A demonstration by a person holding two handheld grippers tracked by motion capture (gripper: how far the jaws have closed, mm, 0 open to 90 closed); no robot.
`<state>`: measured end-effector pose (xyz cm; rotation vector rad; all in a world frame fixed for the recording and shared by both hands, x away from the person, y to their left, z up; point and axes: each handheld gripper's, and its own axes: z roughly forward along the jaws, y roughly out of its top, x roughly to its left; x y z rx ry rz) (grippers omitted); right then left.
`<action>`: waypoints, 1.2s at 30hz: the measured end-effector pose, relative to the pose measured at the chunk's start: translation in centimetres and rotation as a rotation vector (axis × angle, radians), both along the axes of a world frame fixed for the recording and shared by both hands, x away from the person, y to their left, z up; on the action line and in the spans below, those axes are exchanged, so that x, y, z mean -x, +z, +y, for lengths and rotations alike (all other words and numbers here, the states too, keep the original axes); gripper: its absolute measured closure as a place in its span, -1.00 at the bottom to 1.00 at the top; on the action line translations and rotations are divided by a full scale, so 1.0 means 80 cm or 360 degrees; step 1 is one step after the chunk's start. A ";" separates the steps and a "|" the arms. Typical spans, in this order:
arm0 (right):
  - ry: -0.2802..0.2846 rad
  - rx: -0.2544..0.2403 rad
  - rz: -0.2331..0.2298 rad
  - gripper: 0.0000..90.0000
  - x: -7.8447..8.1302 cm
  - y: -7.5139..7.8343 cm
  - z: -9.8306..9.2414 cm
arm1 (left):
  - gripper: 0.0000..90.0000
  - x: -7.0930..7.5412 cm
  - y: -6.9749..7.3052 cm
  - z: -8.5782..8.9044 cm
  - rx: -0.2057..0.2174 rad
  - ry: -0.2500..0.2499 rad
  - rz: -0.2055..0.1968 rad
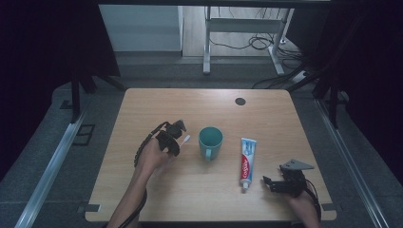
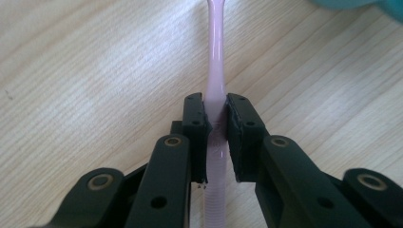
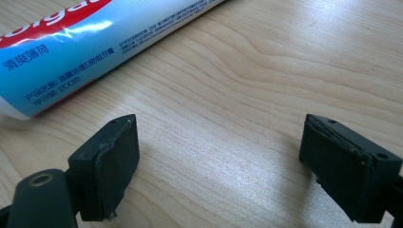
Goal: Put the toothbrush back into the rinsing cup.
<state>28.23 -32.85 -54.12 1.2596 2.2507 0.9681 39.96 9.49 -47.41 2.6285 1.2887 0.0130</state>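
Note:
My left gripper (image 1: 177,131) is shut on a pink toothbrush (image 2: 215,76); its pads clamp the handle, which runs up between them in the left gripper view. The brush's head (image 1: 186,139) points toward a teal mug (image 1: 210,141) that stands upright at the table's middle, just right of the gripper. A blue, white and red toothpaste tube (image 1: 246,161) lies flat right of the mug, cap toward the near edge. My right gripper (image 1: 267,183) rests low at the near right, open, with bare wood between its jaws and the tube (image 3: 71,52) just beyond its left jaw.
The wooden table (image 1: 209,107) has a dark round cable port (image 1: 240,101) near its far edge. Beyond the table stand a metal frame's legs (image 1: 207,47) and loose cables (image 1: 259,42) on the floor. Dark curtains close in both sides.

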 end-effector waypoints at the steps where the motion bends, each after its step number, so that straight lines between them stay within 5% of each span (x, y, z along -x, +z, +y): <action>1: 0.0000 0.0000 0.0000 -0.72 0.000 0.000 0.000 | 0.75 0.001 0.004 -0.001 0.0014 -0.0016 -0.0017; 36: 0.0002 0.0001 -0.0004 -0.72 0.000 0.000 0.000 | 0.75 0.024 0.068 0.000 0.0375 -0.0108 -0.0422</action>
